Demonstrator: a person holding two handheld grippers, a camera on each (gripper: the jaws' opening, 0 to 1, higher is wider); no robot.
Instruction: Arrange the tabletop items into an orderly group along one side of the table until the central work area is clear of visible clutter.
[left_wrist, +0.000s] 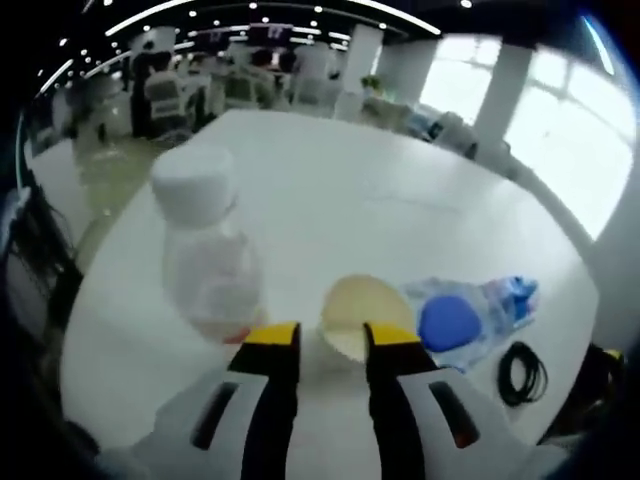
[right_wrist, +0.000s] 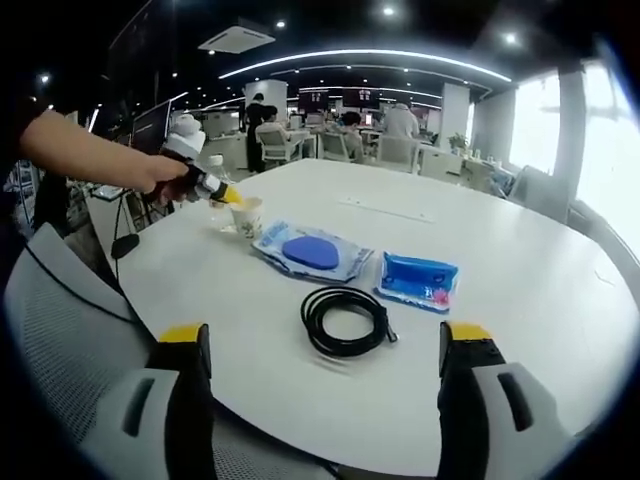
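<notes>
Left tool noses in at the cup, tips slightly apart either side of its near rim, nothing pinched yet; likely lining up a grab. The cup stands upright beside the bottle, also upright, at the surface's far left. Right tool hangs spread wide over the near edge. Cable lies coiled flat; blue packet runs left-right.

White table; black coiled cable; blue packet; clear bottle, white cap; cream cup; yellow-tipped jaws.
</notes>
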